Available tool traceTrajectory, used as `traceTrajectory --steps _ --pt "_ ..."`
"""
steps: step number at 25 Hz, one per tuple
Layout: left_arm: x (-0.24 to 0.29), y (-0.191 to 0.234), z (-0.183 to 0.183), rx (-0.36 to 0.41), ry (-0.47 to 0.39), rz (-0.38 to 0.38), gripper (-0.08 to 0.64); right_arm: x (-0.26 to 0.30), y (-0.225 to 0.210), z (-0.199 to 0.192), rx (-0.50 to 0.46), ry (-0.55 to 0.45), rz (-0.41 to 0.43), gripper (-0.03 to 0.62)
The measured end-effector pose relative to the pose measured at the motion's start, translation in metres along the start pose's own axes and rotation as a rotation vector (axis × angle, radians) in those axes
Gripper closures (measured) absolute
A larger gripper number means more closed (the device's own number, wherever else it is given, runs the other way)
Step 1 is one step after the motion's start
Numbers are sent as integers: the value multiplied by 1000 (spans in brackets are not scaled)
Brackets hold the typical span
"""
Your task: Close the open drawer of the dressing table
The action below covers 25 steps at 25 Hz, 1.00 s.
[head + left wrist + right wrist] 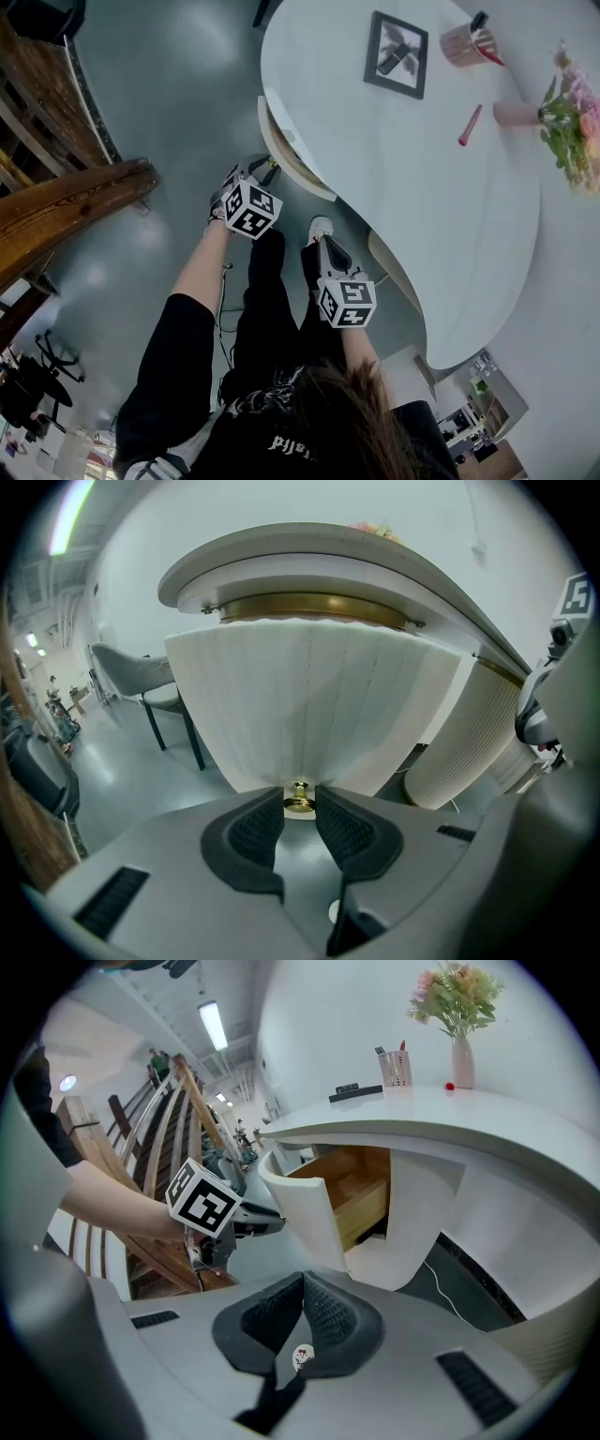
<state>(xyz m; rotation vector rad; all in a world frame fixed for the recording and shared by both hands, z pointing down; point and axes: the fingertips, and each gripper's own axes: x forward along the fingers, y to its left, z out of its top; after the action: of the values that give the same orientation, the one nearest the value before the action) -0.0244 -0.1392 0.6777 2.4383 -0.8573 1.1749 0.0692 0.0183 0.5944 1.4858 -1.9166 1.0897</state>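
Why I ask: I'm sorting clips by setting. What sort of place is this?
Probably a furniture showroom or studio hall, not a bedroom: a white curved dressing table with a vase of flowers stands on a polished grey floor, with a long ceiling strip light beyond.

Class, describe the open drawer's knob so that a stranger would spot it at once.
Find the white dressing table, then the open drawer with a ribbed white front under its top. Midway across that front sits the small brass knob, the only gold, shiny thing on the plain white ribs.
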Motion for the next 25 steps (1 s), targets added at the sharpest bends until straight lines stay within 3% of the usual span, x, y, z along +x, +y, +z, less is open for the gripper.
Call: traceTrajectory --steps 25 --pt "17 -3 22 20 -57 -6 442 6 -2 -14 -6 24 11 566"
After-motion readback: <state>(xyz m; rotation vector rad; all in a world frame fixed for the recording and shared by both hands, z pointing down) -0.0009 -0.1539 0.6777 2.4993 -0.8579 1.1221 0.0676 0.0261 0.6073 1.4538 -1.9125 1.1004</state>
